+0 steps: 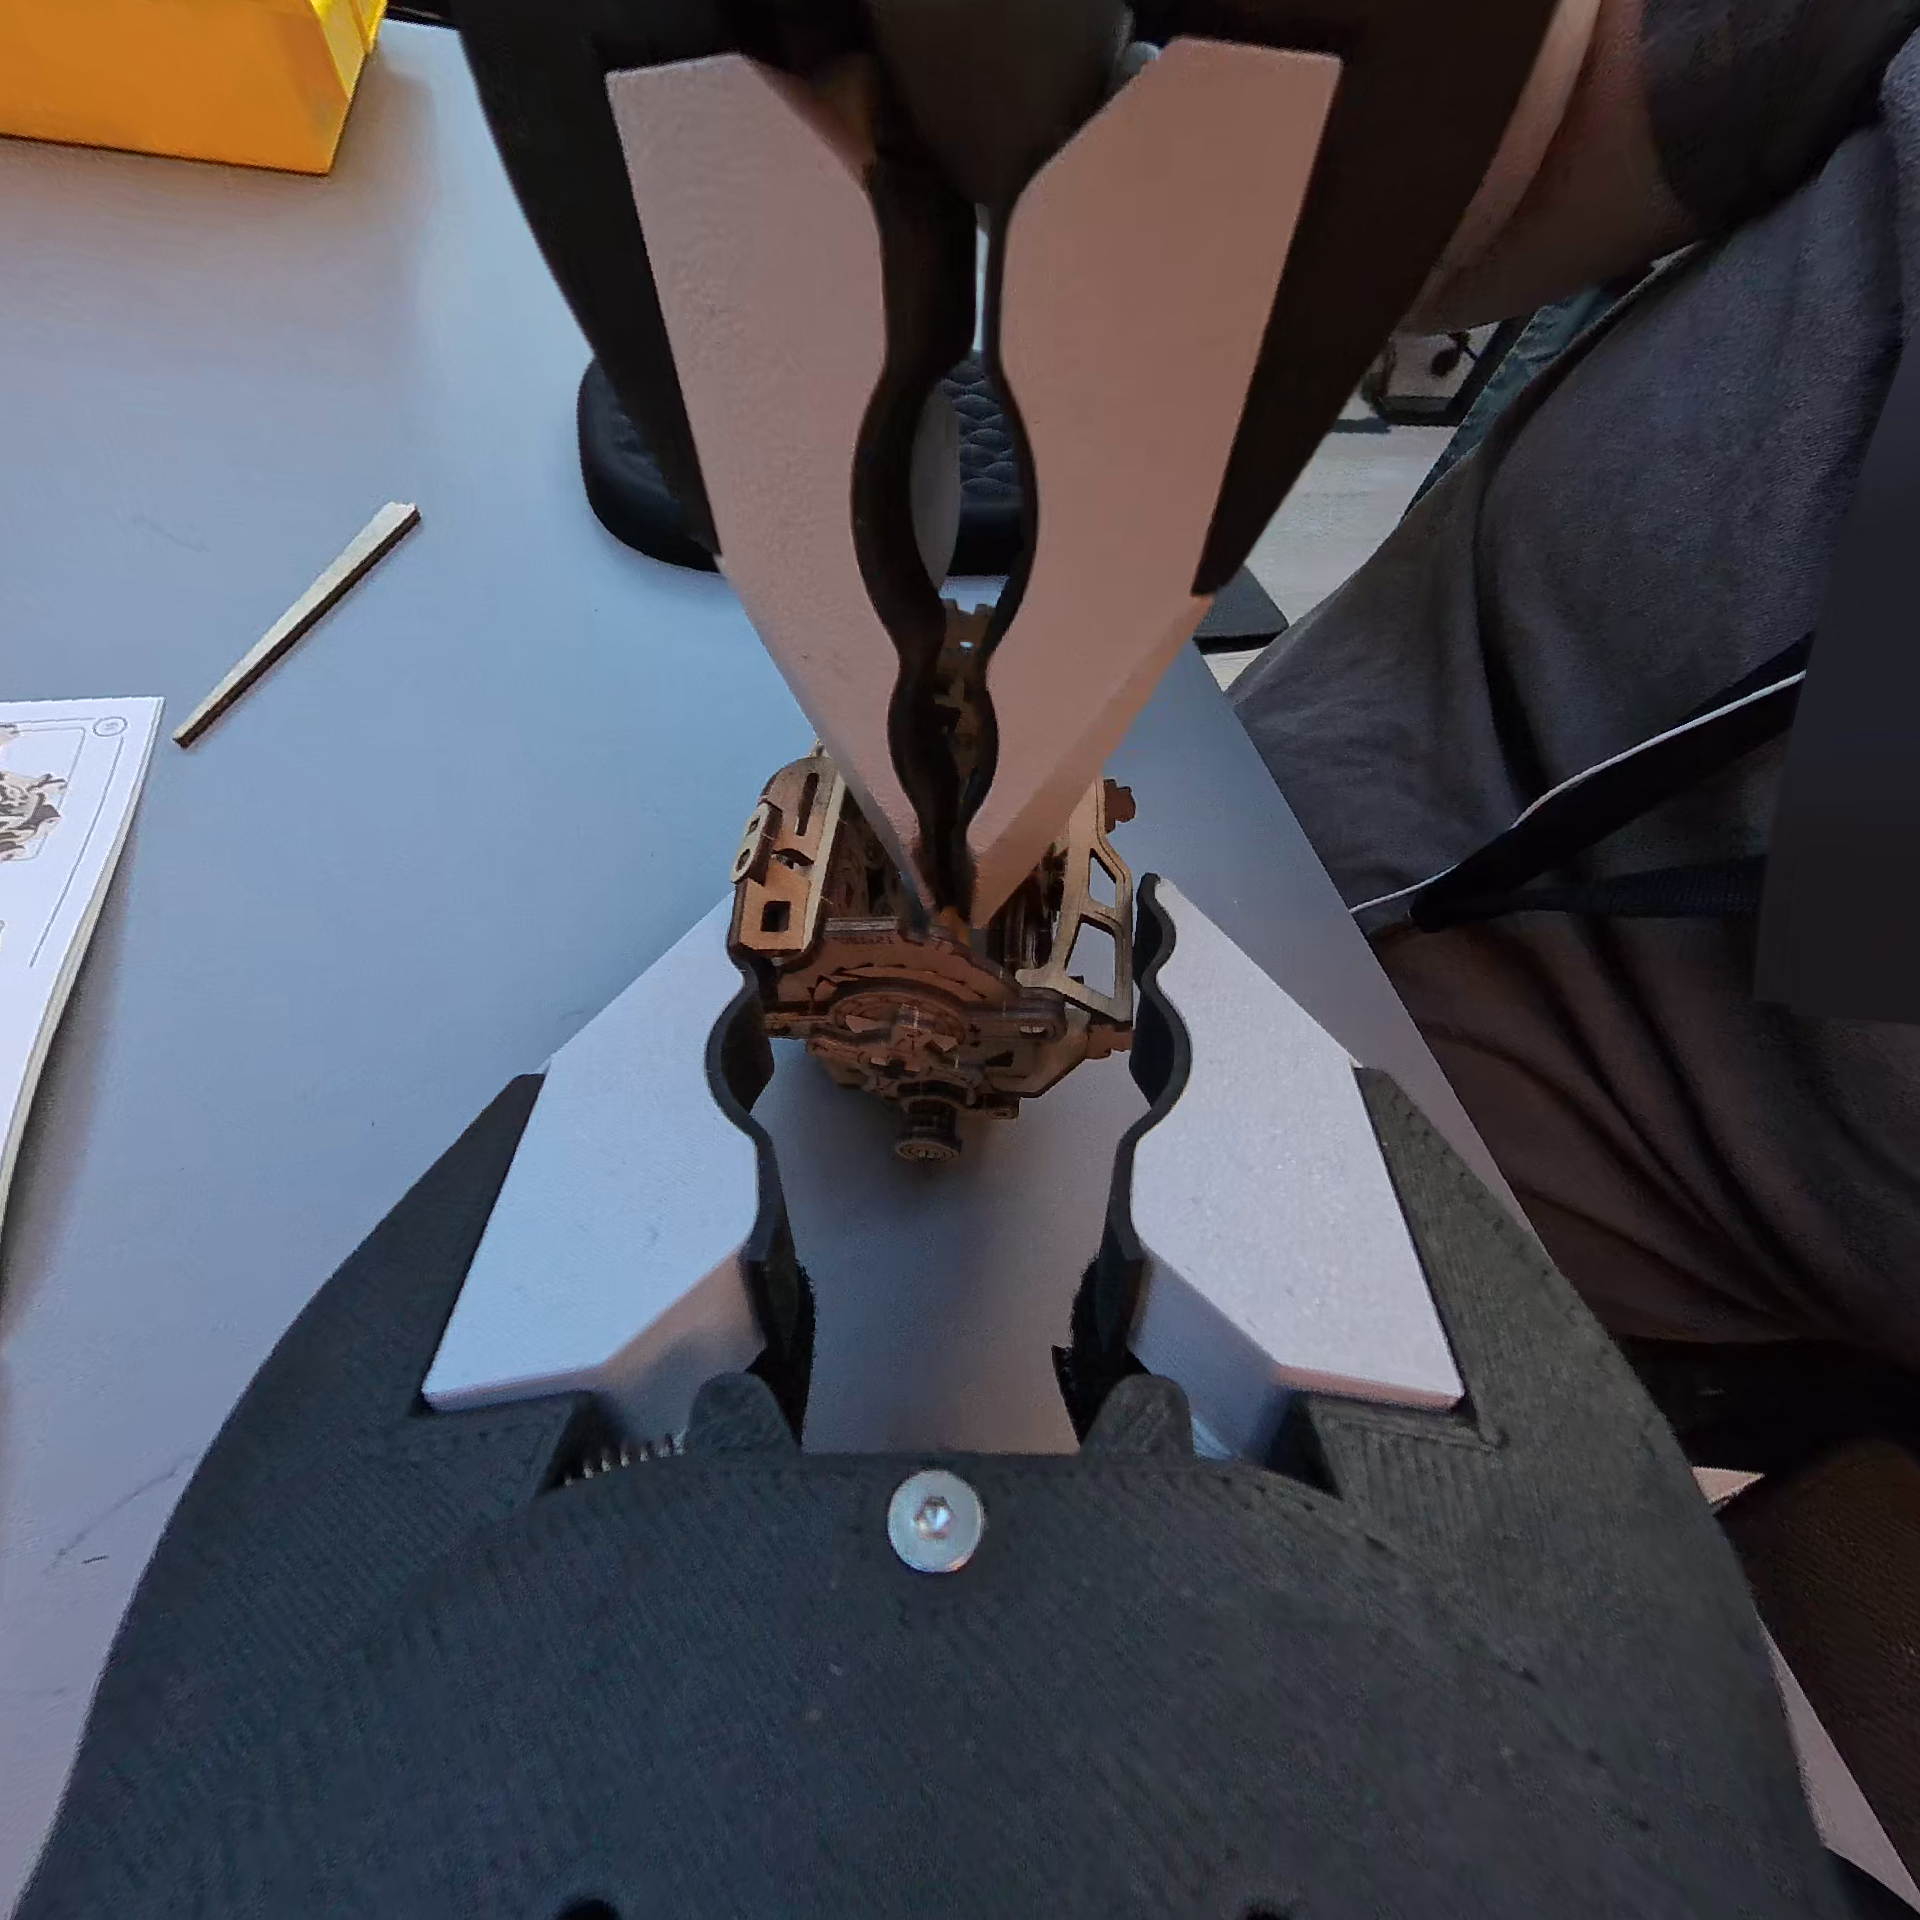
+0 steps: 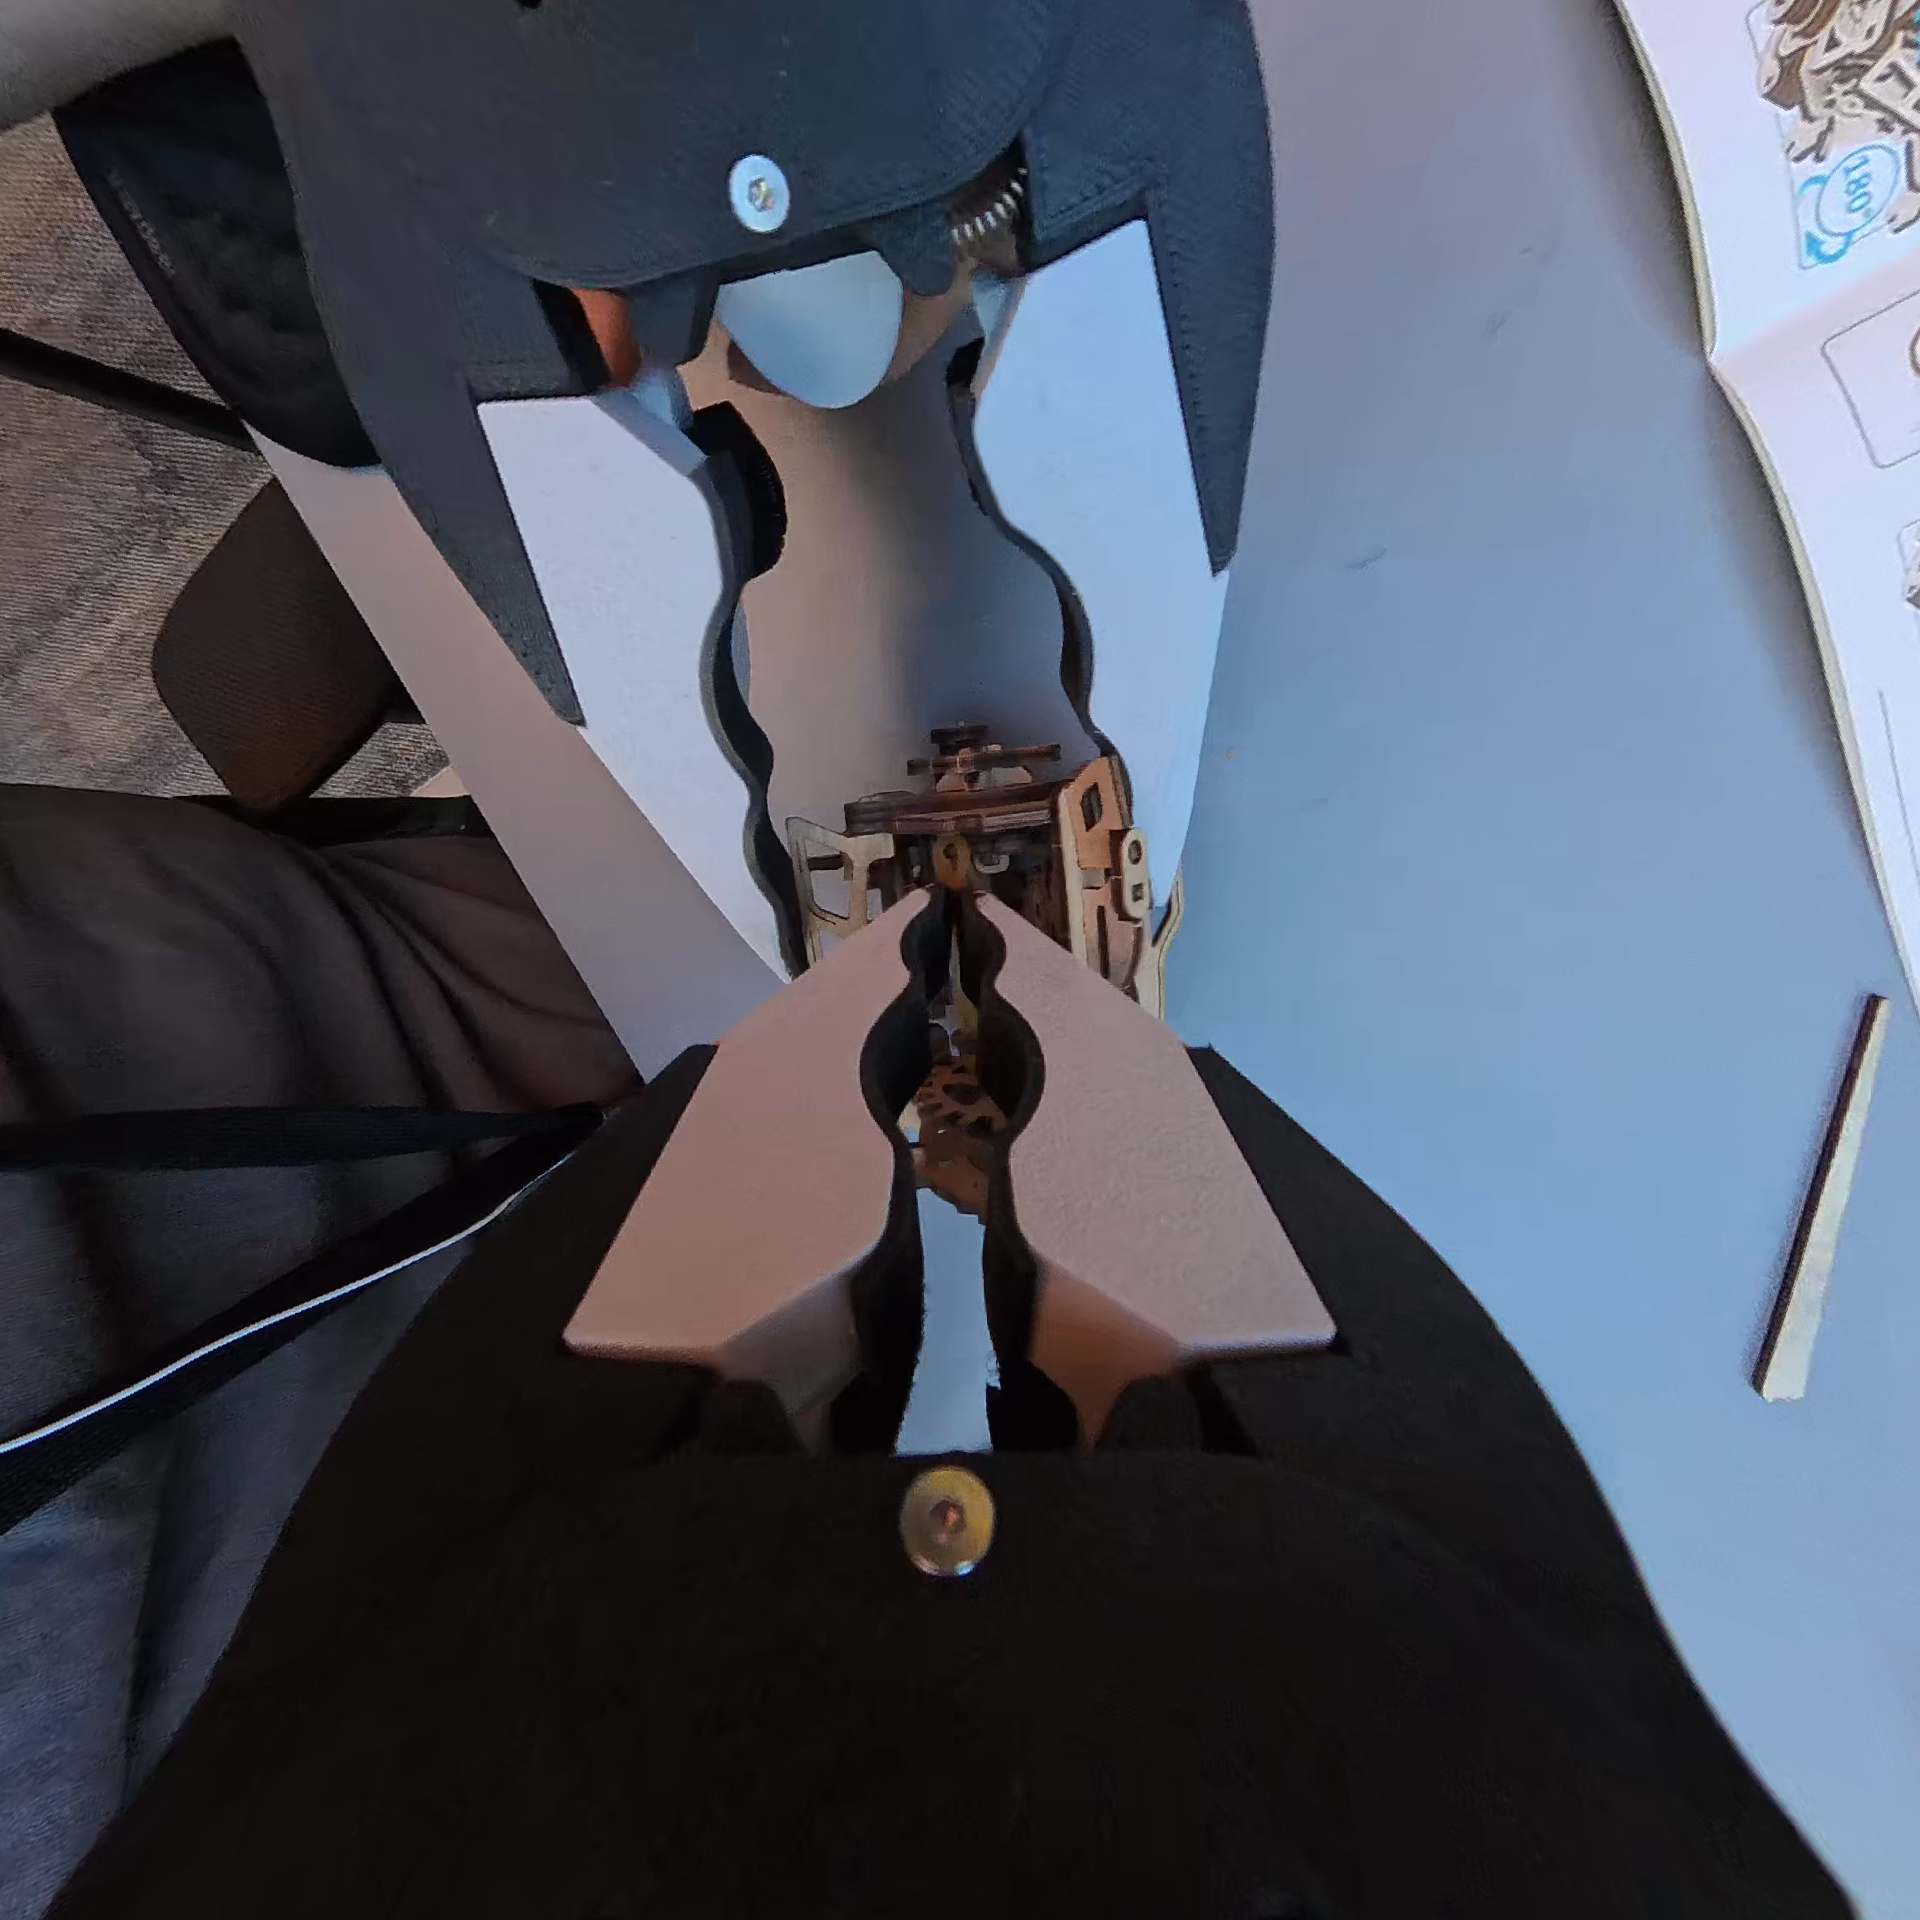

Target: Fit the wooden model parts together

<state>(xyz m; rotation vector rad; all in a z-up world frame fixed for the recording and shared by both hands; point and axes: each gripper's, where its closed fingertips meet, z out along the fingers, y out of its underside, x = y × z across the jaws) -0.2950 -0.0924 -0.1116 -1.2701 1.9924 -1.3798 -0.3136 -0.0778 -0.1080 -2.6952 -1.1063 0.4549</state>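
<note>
A brown wooden mechanical model (image 1: 914,997) with gears stands on the grey table (image 1: 447,935) near its edge. My left gripper (image 1: 940,966) has its jaws set wide and closed against the model's two sides. My right gripper (image 1: 945,894) comes in from above, opposite the left one, nearly shut on a small wooden piece (image 1: 948,916) at the model's top. In the right wrist view my right gripper (image 2: 961,904) pinches that small tan piece (image 2: 951,857) against the model (image 2: 1081,852), and the left gripper (image 2: 935,790) flanks the model from the far side.
A loose wooden strip (image 1: 296,623) lies on the table to the left; it also shows in the right wrist view (image 2: 1823,1195). An instruction booklet (image 1: 62,883) lies at the left edge. A yellow box (image 1: 177,73) stands at the back. A person's lap (image 1: 1610,935) is beside the table edge. Both grippers' tips are close together, under 4 cm apart.
</note>
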